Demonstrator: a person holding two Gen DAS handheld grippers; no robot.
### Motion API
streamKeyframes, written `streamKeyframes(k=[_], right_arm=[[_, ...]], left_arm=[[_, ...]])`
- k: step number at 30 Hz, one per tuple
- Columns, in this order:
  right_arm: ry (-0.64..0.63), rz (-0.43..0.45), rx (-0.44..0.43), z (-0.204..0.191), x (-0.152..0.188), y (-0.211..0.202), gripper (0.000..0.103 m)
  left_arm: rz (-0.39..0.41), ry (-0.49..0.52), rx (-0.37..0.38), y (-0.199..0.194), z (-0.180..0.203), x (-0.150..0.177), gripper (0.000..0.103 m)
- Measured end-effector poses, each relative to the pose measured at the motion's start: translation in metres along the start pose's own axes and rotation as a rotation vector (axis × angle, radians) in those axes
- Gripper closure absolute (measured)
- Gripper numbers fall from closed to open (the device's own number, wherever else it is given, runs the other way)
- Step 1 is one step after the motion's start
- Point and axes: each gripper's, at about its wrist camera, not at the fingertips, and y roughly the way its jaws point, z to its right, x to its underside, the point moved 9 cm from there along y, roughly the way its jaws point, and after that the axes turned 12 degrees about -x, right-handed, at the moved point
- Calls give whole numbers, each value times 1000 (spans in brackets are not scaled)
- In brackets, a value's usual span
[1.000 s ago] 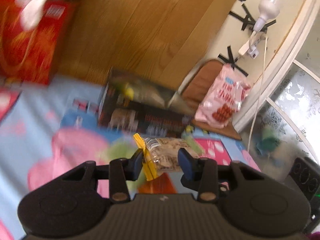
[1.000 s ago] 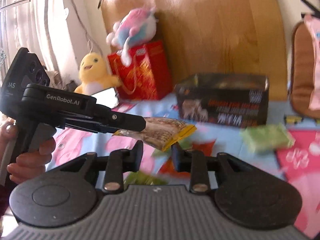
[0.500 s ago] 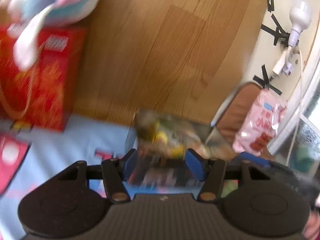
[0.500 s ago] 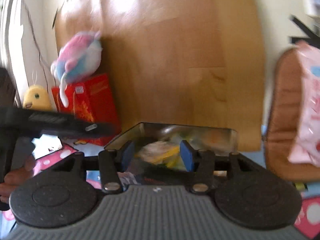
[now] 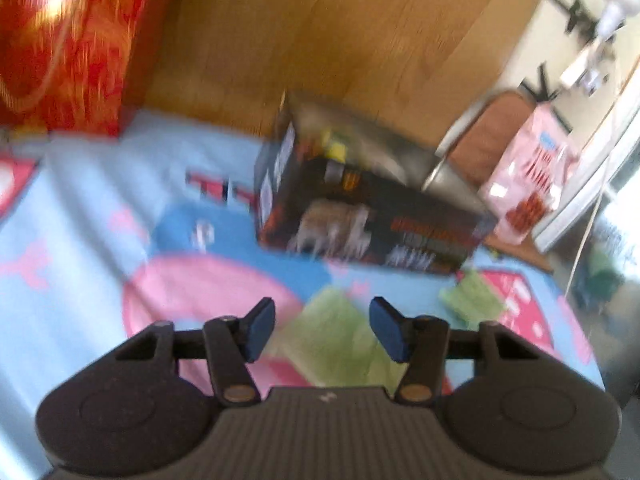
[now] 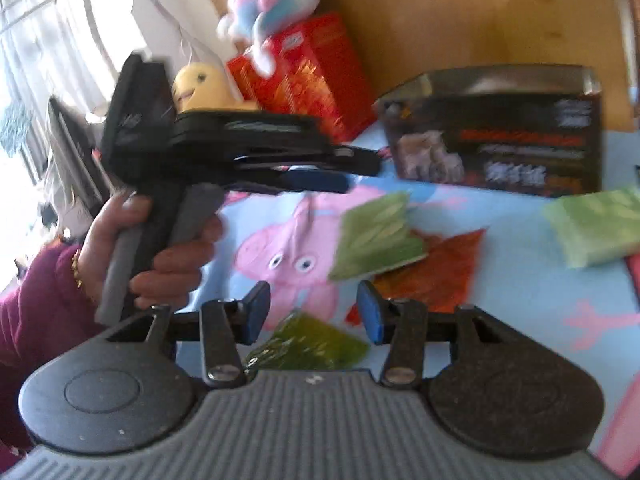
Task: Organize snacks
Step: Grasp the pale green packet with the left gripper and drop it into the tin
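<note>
The left tongs [image 5: 322, 330] are seen with their blue-padded jaws spread apart and nothing between them; directly beyond the gap a pale green snack packet [image 5: 334, 344] lies flat on the pink-and-blue cartoon-printed cloth [image 5: 100, 216] that covers the bench. The right tongs [image 6: 313, 312] are likewise held open and empty, and just below their gap a translucent yellow-green snack packet [image 6: 308, 346] is seen on the cloth, with an orange-red foil packet [image 6: 434, 270] beyond the right finger and the pale green packet overlapping its left edge. A second pale green packet [image 6: 596, 226] lies well apart to the right. Farther out, an open black printed cardboard box [image 5: 360, 208] stands on the cloth against a wooden board [image 5: 340, 32]; yellow and green contents can be made out inside it, though blur hides what they are. In the right wrist view the left tongs are gripped by a hand [image 6: 160, 248] in a maroon sleeve, above the cloth and short of the box. A red gift box [image 6: 304, 76], a yellow plush chick [image 6: 204, 86] and a pink-and-blue plush toy [image 6: 272, 4] are seen beyond it.
</note>
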Motion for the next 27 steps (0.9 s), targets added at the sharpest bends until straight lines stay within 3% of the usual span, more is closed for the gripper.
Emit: streamKeyframes(k=[3, 6, 11, 14, 19, 22, 23, 25, 27], right_arm=[[-28, 29, 121, 11, -7, 9, 54], [-50, 103, 196, 17, -14, -6, 52], [-70, 136, 208, 11, -6, -26, 52], [-99, 98, 200, 9, -1, -20, 52], [-106, 74, 254, 10, 4, -21, 49], [-102, 68, 252, 10, 10, -21, 49], [-104, 54, 252, 11, 12, -17, 50], [-121, 29, 250, 10, 17, -8, 63], [-157, 37, 286, 9, 16, -6, 66]], left_arm=[[-6, -19, 1, -16, 4, 15, 53], [-9, -52, 69, -39, 10, 31, 52], [68, -70, 56, -65, -1, 25, 47], [38, -114, 52, -57, -6, 20, 47], [32, -18, 15, -43, 11, 28, 47], [-36, -4, 41, -28, 20, 40, 60], [-35, -9, 64, -29, 22, 44, 61], [-32, -2, 67, -34, 28, 48, 62], [2, 12, 59, -46, 31, 44, 62]])
